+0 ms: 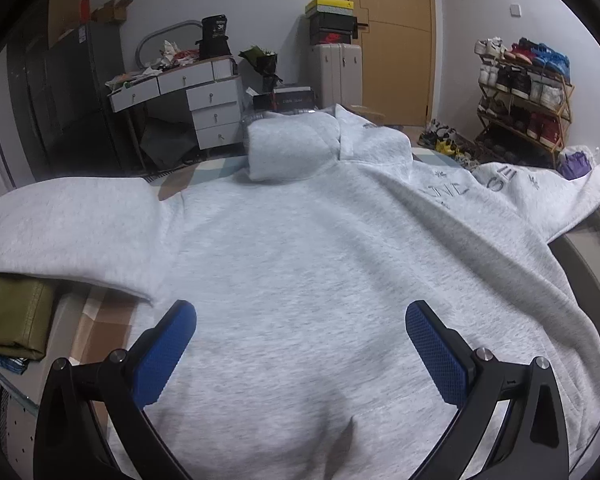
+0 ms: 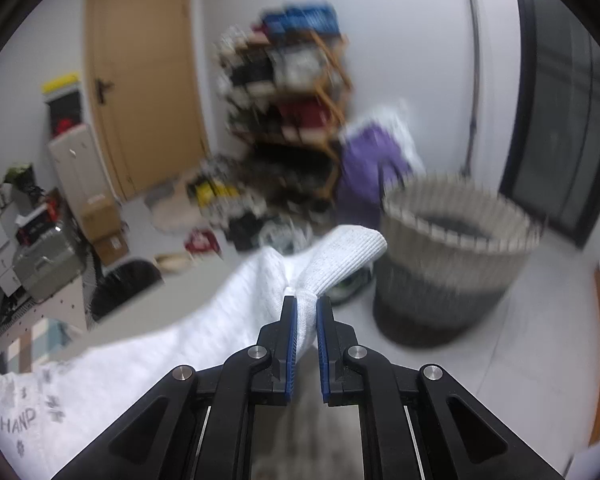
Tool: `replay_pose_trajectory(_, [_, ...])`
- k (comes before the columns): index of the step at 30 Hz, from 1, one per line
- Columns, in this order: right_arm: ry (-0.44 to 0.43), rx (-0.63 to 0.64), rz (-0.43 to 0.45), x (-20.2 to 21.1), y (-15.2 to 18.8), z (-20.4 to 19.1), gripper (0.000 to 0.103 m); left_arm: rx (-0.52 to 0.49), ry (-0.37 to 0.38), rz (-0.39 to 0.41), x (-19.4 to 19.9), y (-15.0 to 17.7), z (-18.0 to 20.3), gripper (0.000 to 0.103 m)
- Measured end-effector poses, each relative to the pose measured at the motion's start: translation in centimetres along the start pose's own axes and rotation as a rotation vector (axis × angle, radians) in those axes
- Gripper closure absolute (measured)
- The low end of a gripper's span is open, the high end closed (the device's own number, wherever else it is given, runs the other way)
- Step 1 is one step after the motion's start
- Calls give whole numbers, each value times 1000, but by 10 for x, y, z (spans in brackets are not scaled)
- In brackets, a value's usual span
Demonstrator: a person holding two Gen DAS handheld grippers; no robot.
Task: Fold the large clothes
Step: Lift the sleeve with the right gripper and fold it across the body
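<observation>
**Grey hoodie spread flat, right sleeve cuff pinched**

Left wrist view. The hoodie (image 1: 300,248) lay spread over the bed (image 1: 100,320), filling the frame from 9 to 3 o'clock, its hood (image 1: 292,144) bunched at 12 o'clock. One sleeve (image 1: 68,228) ran out toward 9 o'clock; the other side stretched toward 3 o'clock, bearing grey lettering (image 1: 472,190). The left gripper (image 1: 300,320) hung above the lower body of the garment, its blue pads (image 1: 164,356) spread wide with nothing between them; whether they touched the cloth could not be told. An olive bag (image 1: 12,316) sat at 8 o'clock beside the bed. Beyond the hood stood a white desk (image 1: 188,92) at 11 o'clock, a door (image 1: 392,40) at 12 o'clock and a shoe rack (image 1: 520,96) at 2 o'clock.

Right wrist view (background blurred). The right gripper (image 2: 306,304) was clamped on the ribbed cuff (image 2: 340,256), which fanned out past the fingertips toward 1 o'clock. The rest of the sleeve trailed from the jaws down to 8 o'clock, where printed letters (image 2: 18,424) showed. A woven basket (image 2: 452,264) stood on the floor at 2 o'clock, near the cuff but apart from it. A purple cloth (image 2: 372,160) lay behind the basket.
</observation>
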State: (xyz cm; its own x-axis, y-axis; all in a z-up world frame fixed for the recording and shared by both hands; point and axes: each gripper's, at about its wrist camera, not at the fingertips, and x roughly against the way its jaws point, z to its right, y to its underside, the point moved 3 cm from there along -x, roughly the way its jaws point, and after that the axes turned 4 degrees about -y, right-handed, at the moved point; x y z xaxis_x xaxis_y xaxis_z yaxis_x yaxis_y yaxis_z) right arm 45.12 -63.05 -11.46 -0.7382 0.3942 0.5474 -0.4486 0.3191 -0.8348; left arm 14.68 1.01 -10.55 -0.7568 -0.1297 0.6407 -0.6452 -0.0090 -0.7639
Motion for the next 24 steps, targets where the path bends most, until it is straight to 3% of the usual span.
replay_pose_trajectory(4, [-184, 29, 152, 73, -24, -50, 94, 37, 1, 25, 6, -1, -16, 1])
replay_pose_trajectory(7, [-379, 113, 255, 143, -33, -125, 94, 63, 0, 38, 9, 2, -27, 1])
replay_pose_trajectory(12, [-709, 252, 261, 224, -8, -262, 94, 118, -9, 66, 21, 8, -54, 1])
replay_pose_trajectory(14, [-849, 284, 214, 244, 19, -323, 94, 149, -24, 80, 26, 12, -69, 1])
replay_pose_trajectory(16, [-990, 314, 109, 252, 60, -387, 94, 177, -39, 91, 32, 16, -84, 1])
replay_pose_trajectory(18, [-1079, 332, 10, 250, 105, -440, 94, 201, -57, 96, 35, 20, -97, 1])
replay_pose_trajectory(21, [-1154, 357, -215, 228, 193, -517, 94, 246, -71, 102, 39, 27, -117, 1])
replay_pose_trajectory(24, [-1138, 421, -418, 198, 282, -568, 94, 278, -94, 105, 41, 31, -132, 1])
